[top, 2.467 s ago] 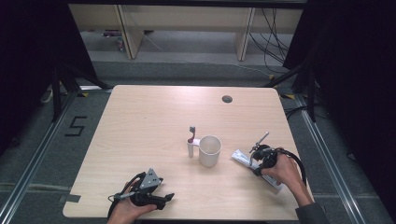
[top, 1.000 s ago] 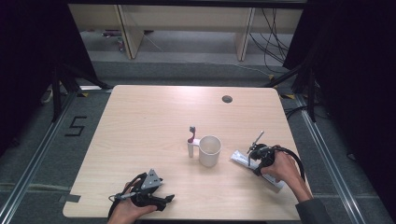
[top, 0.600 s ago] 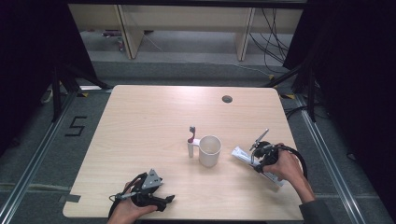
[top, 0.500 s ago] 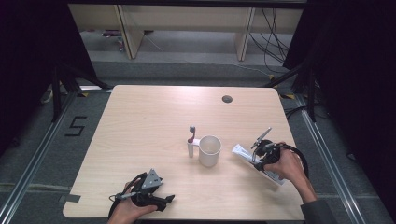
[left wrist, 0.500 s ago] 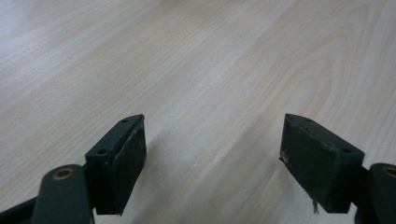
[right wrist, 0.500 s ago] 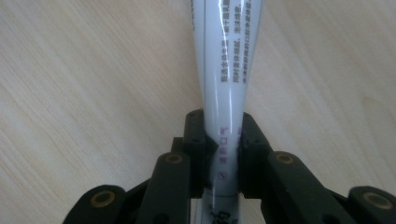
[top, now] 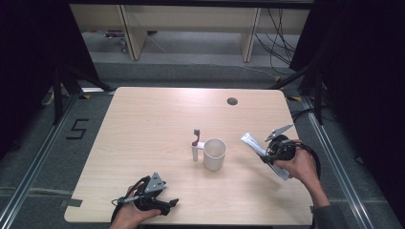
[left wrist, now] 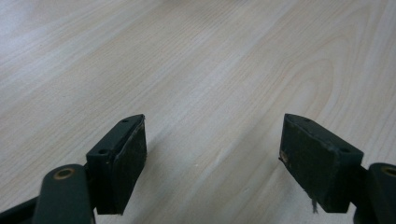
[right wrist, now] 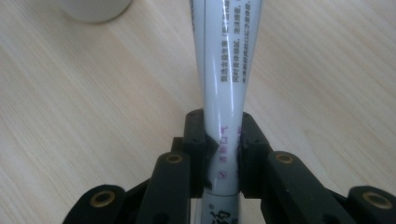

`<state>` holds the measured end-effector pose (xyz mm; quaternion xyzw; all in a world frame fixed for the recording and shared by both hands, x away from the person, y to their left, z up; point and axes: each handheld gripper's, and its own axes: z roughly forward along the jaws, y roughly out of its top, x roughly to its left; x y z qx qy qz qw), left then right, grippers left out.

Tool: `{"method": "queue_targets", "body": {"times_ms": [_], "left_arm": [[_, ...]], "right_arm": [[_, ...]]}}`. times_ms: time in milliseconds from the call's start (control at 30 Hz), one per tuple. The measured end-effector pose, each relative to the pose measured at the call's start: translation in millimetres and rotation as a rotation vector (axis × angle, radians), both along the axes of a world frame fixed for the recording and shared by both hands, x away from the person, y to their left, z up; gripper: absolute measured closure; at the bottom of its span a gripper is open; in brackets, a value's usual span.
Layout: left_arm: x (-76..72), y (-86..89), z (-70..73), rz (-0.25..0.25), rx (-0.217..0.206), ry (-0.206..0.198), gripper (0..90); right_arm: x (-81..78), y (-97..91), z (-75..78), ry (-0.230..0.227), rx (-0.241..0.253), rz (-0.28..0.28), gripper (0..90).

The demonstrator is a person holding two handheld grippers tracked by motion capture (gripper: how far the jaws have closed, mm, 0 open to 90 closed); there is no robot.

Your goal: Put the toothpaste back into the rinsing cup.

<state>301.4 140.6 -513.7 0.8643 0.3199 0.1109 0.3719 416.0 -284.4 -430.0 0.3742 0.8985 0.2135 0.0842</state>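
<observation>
My right gripper [top: 271, 156] is shut on a white toothpaste tube [top: 252, 143], held above the table at the right with its flat end pointing toward the mug. In the right gripper view the tube [right wrist: 224, 70] runs up between the two closed jaws of my right gripper [right wrist: 222, 144]. A white mug [top: 214, 153] stands at the table's middle, with a toothbrush [top: 195, 144] upright just left of it. My left gripper [top: 168, 205] rests near the front edge at the left; in the left gripper view the left gripper [left wrist: 212, 149] stands open over bare wood.
The light wooden table [top: 143, 124] has a round cable hole [top: 232, 101] at the back right. Dark floor and metal rails surround it, with shelving legs behind. The mug's base [right wrist: 95, 9] shows at the top left of the right gripper view.
My right gripper has lifted the toothpaste tube off the table and carried it slightly left toward the mug. The left gripper has stayed still.
</observation>
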Motion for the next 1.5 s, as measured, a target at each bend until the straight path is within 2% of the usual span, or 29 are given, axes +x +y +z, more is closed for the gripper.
{"method": "queue_targets", "body": {"times_ms": [33,67,100,200,233,267,300,333,433,467,533,567,600,633,667,733,767,800,867,900,933,967,1033,1067,1100,1200,1333,1433,1500], "left_arm": [[0.0,0.0,-0.2,0.001,-0.001,0.001,22.8],[0.6,0.3,-0.2,0.004,0.006,0.000,22.8],[0.9,0.2,0.0,0.000,0.001,-0.001,22.8],[0.4,0.8,0.3,0.003,0.006,-0.005,22.9],[0.4,0.8,0.3,0.001,0.000,-0.001,22.9],[1.2,1.4,0.5,0.002,0.012,-0.004,22.9],[1.7,1.6,0.5,0.002,0.015,-0.004,22.9],[1.1,1.3,0.6,0.003,0.011,-0.004,22.9],[0.4,0.4,0.0,0.004,0.000,0.000,23.3],[1.0,0.9,0.4,0.000,0.006,-0.002,23.4],[0.5,1.0,0.7,-0.001,0.000,-0.002,23.3],[0.6,1.5,0.7,0.000,0.007,-0.006,23.3],[0.8,1.5,0.7,0.000,0.007,-0.006,23.3],[0.9,1.3,0.7,-0.001,0.001,-0.003,23.3],[1.4,1.8,1.0,0.001,0.012,-0.008,23.3],[0.6,1.3,1.0,0.000,0.006,-0.007,23.3],[0.4,1.0,0.9,-0.001,0.001,-0.006,23.4],[0.8,1.3,0.9,-0.001,0.005,-0.007,23.3],[0.9,1.1,1.0,0.000,0.000,-0.005,23.3],[0.3,1.2,1.1,-0.003,-0.002,-0.004,23.3],[0.2,1.2,1.1,-0.004,-0.003,-0.004,23.3],[0.5,1.3,1.3,-0.004,0.000,-0.006,23.3],[0.9,1.2,1.4,0.005,-0.001,-0.009,23.3],[0.4,1.3,1.7,-0.002,-0.001,-0.007,23.3],[0.2,1.4,1.6,-0.005,0.001,-0.009,23.4],[1.0,1.8,1.7,0.004,0.004,-0.011,23.3],[0.4,1.6,1.8,0.000,-0.004,-0.010,23.3],[0.1,1.6,2.1,-0.001,0.000,-0.013,23.3],[0.1,1.8,2.2,-0.006,0.000,-0.011,23.3]], "right_arm": [[1.0,-0.1,0.8,-0.012,-0.004,-0.034,77.2],[0.2,0.1,2.6,-0.014,0.023,-0.038,77.2],[0.1,-0.9,4.3,-0.011,0.034,-0.031,77.2],[4.1,-4.7,6.5,-0.065,0.051,-0.016,77.2],[3.4,-3.9,7.4,-0.067,0.057,-0.036,77.2],[1.6,-1.9,8.6,-0.039,0.075,-0.070,77.1],[2.7,-2.8,9.1,-0.050,0.079,-0.057,77.2],[4.0,-4.6,7.8,-0.085,0.084,-0.033,77.2],[4.5,-2.9,8.5,-0.093,0.106,-0.052,77.2],[6.2,-3.3,8.5,-0.104,0.113,-0.036,77.2],[8.0,-1.9,5.5,-0.174,0.155,-0.048,77.2],[7.6,-2.5,8.9,-0.149,0.146,-0.048,77.2],[8.7,-1.6,9.2,-0.181,0.158,-0.046,77.2],[8.6,0.2,9.1,-0.191,0.178,-0.051,77.2],[8.5,1.7,11.2,-0.169,0.192,-0.057,77.2],[10.2,2.4,12.5,-0.200,0.189,-0.040,77.2],[10.1,4.5,13.1,-0.195,0.202,-0.040,77.2],[8.3,7.5,15.1,-0.182,0.225,-0.076,77.3],[11.5,12.5,15.2,-0.244,0.265,-0.062,77.3],[10.9,13.3,17.7,-0.224,0.260,-0.066,77.3],[11.9,17.5,18.7,-0.245,0.282,-0.054,77.3],[12.0,18.8,21.0,-0.231,0.288,-0.050,77.2],[13.4,24.6,22.1,-0.257,0.327,-0.051,77.3],[16.1,25.9,22.9,-0.282,0.334,-0.024,77.3],[14.6,30.1,24.1,-0.282,0.360,-0.053,77.3],[16.1,39.8,28.6,-0.320,0.422,-0.053,77.3],[19.2,49.7,33.9,-0.334,0.439,-0.013,77.3],[19.5,57.7,35.9,-0.317,0.456,-0.027,77.4],[21.6,60.7,37.0,-0.345,0.441,-0.007,77.4]]}}
